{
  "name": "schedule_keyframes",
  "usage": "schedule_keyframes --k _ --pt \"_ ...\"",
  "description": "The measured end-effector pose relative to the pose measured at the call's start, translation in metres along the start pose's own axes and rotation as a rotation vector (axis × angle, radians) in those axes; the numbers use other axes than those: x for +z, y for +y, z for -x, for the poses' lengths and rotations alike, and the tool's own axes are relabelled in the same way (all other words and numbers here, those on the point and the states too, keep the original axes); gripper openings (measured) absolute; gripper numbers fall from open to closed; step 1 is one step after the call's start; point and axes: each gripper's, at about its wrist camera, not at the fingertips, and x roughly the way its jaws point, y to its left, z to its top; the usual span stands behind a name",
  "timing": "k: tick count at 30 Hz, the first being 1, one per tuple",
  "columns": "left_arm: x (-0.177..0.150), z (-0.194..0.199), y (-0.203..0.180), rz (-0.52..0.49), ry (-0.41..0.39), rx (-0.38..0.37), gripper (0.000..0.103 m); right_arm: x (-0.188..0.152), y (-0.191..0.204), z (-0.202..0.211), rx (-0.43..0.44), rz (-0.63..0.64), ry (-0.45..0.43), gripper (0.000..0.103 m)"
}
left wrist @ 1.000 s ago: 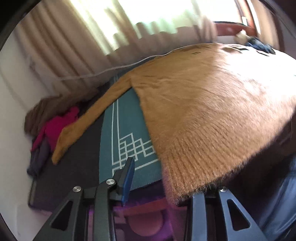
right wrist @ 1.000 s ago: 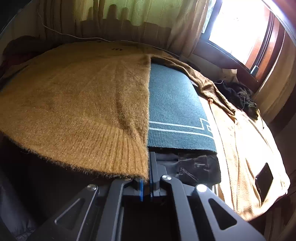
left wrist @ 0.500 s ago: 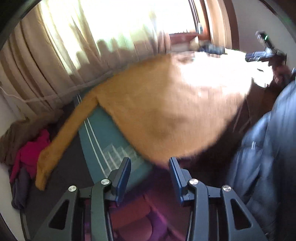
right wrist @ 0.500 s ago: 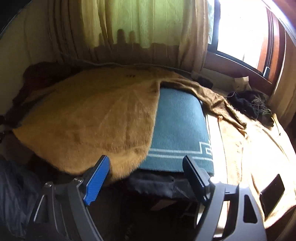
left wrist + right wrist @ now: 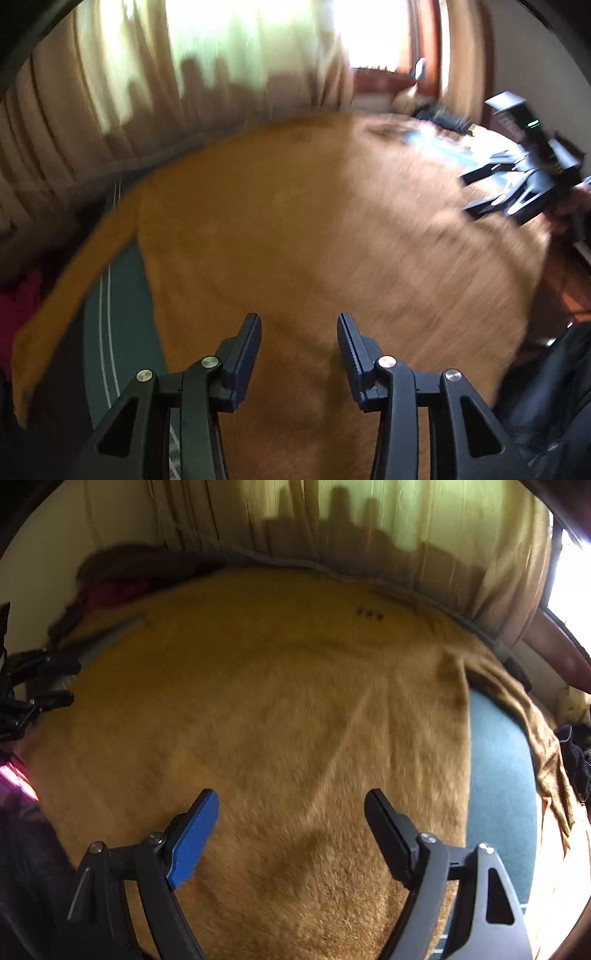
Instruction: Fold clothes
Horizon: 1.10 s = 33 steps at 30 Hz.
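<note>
At the far left edge of the bed, a pile of red and brown clothes point(image 5: 22, 295) lies against the wall. Beside it a long sleeve point(image 5: 74, 280) of the mustard sweater point(image 5: 258, 709) runs down over a teal mat point(image 5: 122, 332) with white lines. The sweater is spread flat across the middle of the mat, its body filling most of both views; the left wrist view is blurred. The left hand-held gripper point(image 5: 299, 332) hangs over the sweater's lower body with its jaws apart and nothing between them. The right hand-held gripper point(image 5: 291, 805) is likewise over the sweater with its jaws wide apart, empty. To the right the other sleeve point(image 5: 532, 731) trails along the mat's bare teal strip, and dark clothing point(image 5: 576, 753) lies near the bed's right edge. Curtains point(image 5: 406, 524) hang behind.
</note>
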Motion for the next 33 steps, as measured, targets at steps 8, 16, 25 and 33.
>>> schedule_keyframes --k 8,16,25,33 --pt "-0.008 -0.001 0.04 0.12 0.1 -0.037 0.047 -0.012 -0.013 0.017 0.061 -0.001 0.088 0.086" --pt "0.079 -0.037 0.079 0.271 0.015 0.008 0.059 0.084 0.003 0.022 0.057 -0.005 0.002 0.087" --pt "0.111 -0.122 0.113 0.376 0.122 0.092 0.069 0.179 -0.026 -0.062 0.08 -0.147 0.073 0.087" --pt "0.105 -0.13 0.102 0.294 0.098 0.136 0.087 0.169 -0.022 -0.07 0.025 -0.111 0.047 0.089"
